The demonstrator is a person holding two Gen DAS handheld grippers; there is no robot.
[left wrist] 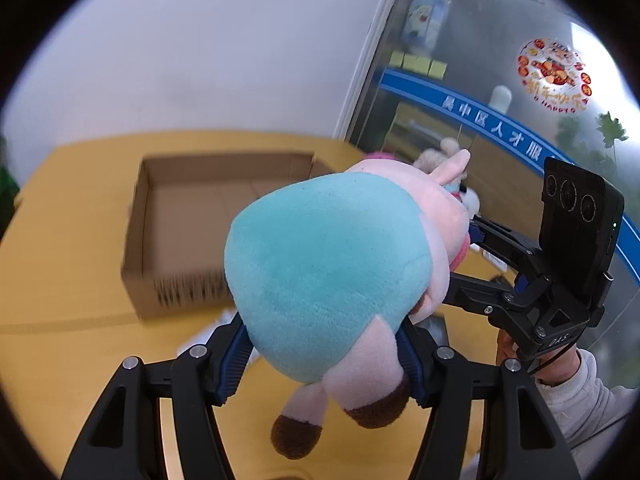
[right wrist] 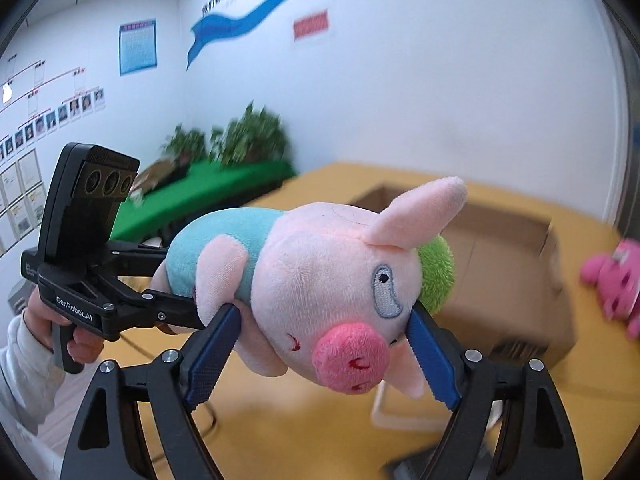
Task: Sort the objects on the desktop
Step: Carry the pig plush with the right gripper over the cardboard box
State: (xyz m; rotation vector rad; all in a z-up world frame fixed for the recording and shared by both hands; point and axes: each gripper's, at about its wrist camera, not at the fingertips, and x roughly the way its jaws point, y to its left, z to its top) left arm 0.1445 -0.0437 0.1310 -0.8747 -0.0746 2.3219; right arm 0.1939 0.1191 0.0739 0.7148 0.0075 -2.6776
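Observation:
A plush pig [left wrist: 320, 248] with a turquoise body and a pink head hangs in the air between both grippers, above the yellow table [left wrist: 60, 280]. My left gripper [left wrist: 322, 356] is shut on its rear, just above the brown-tipped legs. My right gripper [right wrist: 322, 344] is shut on the pig's head [right wrist: 320, 272], its blue pads [right wrist: 430, 356] pressing the cheeks. In the left wrist view the right gripper [left wrist: 460, 264] comes in from the right side. The left gripper [right wrist: 172, 280] shows at the left of the right wrist view, gripping the turquoise body. An open cardboard box [left wrist: 136, 240] sits on the table beyond the pig.
A bright pink plush [right wrist: 616, 280] lies right of the box [right wrist: 500, 248], and a green fuzzy toy [right wrist: 438, 272] peeks out behind the pig's head. More plush toys [left wrist: 432, 156] lie by the glass wall. A green-covered bench with plants [right wrist: 208, 192] stands beyond the table's far-left edge.

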